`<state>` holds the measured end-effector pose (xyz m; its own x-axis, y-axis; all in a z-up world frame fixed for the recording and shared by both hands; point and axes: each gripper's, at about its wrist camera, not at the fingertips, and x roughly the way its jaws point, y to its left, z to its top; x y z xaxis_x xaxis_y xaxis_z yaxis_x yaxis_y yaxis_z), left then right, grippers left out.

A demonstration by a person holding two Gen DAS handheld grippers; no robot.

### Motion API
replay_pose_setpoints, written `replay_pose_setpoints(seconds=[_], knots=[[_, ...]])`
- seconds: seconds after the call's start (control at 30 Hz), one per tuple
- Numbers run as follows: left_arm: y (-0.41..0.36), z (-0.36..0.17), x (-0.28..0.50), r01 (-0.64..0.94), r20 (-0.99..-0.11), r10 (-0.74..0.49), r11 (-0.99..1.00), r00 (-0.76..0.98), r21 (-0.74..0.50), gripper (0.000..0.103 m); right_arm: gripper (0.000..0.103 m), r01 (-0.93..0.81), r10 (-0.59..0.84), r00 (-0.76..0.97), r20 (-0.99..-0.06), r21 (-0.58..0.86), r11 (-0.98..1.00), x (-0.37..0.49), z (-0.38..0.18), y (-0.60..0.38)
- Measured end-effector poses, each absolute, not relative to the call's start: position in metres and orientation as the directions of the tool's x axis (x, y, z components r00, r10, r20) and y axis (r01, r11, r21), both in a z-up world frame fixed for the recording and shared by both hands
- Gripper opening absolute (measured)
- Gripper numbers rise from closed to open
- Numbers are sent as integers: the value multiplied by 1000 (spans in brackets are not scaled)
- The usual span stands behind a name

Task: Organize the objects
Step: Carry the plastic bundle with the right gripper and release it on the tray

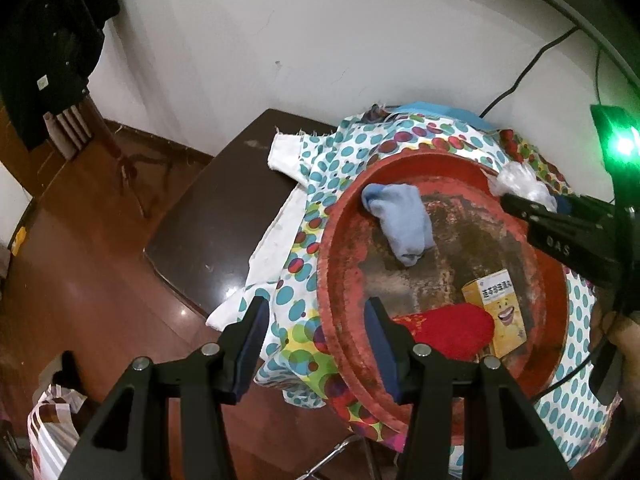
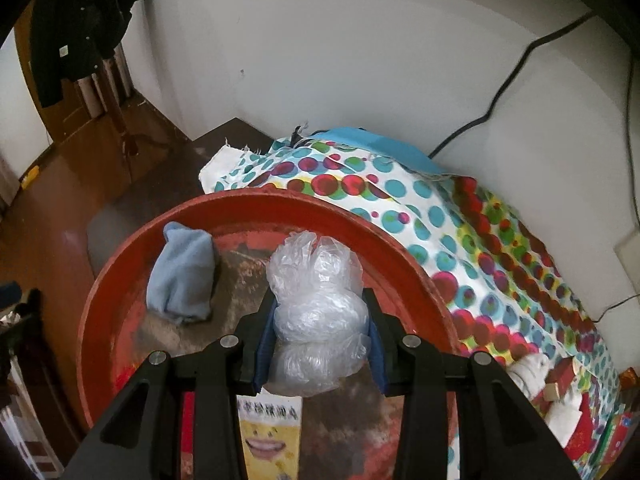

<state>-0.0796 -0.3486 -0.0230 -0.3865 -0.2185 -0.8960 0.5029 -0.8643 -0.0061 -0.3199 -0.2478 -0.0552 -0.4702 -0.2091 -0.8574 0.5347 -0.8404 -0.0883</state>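
A worn red round tray (image 1: 340, 292) (image 2: 120, 264) sits on a polka-dot cloth (image 1: 304, 168) (image 2: 400, 196). In it lie a light blue sock (image 1: 400, 224) (image 2: 182, 280), a red sock (image 1: 452, 328) and a yellow box (image 1: 496, 312) (image 2: 268, 440). My right gripper (image 2: 320, 340) is shut on a crumpled clear plastic bag (image 2: 316, 292) and holds it over the tray; the bag also shows at the tray's far right rim in the left wrist view (image 1: 520, 184). My left gripper (image 1: 316, 344) is open and empty, straddling the tray's near-left rim.
The cloth covers a dark table (image 1: 208, 224) against a white wall (image 2: 360, 60). Black cables (image 2: 500, 92) run down the wall. White and red items (image 2: 560, 392) lie on the cloth at the right. A striped bag (image 1: 48, 432) sits on the wooden floor.
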Motion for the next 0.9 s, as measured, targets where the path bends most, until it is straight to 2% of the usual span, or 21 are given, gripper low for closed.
replay_pose_setpoints(seconds=[0.07, 0.13, 0.17, 0.2, 0.43, 0.67, 0.9], knots=[[-350, -25, -80, 503, -899, -215, -864, -382, -7, 51, 40, 534, -206, -466, -861, -88, -841, -324, -59, -252], [-350, -26, -81, 504, -900, -212, -864, -381, -10, 51, 56, 527, -208, -460, -863, -77, -847, -326, -62, -250], [-350, -26, -81, 503, -901, -211, -864, -380, -9, 51, 68, 521, -211, -466, -859, -74, -850, -325, -62, -247], [-350, -27, -81, 502, -901, -210, -865, -379, -9, 51, 71, 519, -215, -471, -856, -71, -852, -323, -62, -244], [-337, -30, -86, 482, -907, -197, -876, -371, -7, 51, 71, 490, -232, -463, -855, -29, -871, -296, -60, -194], [-302, -30, -100, 421, -907, -208, -906, -367, 37, 51, 72, 402, -246, -488, -837, 34, -915, -243, -58, -95], [-235, -31, -120, 255, -915, -88, -967, -394, -17, 51, 73, 269, -167, -514, -841, 27, -963, -200, -71, 10]])
